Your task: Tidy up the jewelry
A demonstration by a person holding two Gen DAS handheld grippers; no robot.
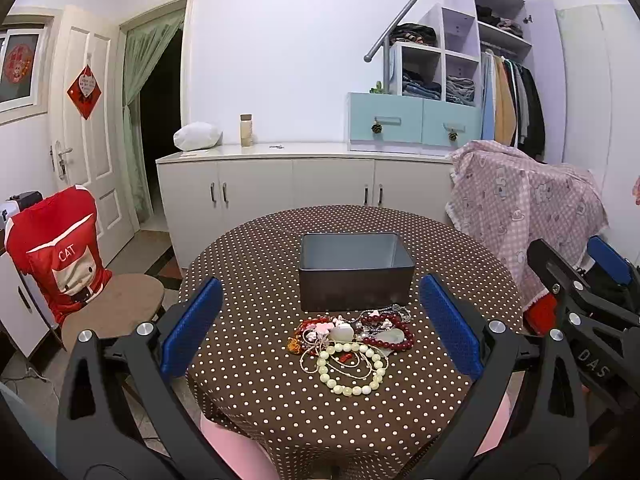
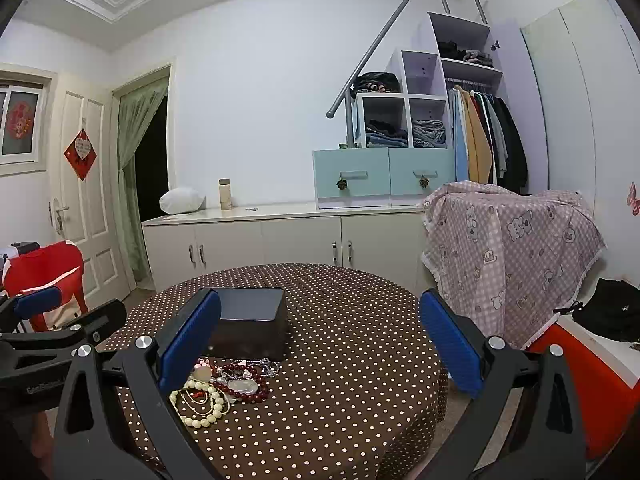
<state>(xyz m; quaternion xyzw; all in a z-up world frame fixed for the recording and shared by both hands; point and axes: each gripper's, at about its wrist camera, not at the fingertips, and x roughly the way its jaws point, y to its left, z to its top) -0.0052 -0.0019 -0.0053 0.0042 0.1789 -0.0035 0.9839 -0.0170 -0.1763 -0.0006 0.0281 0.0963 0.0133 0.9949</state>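
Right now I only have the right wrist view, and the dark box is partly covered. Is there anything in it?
Observer: The left wrist view looks down into the dark box. Its top is open and nothing is inside.
Operator: What part of the jewelry pile am I missing?
Observer: The left edge of the jewelry pile, where an orange-red piece lies.
Operator: And the left gripper?
Observer: The left gripper is wide open and holds nothing. In its own view the pile sits between its fingers, nearer than the box.
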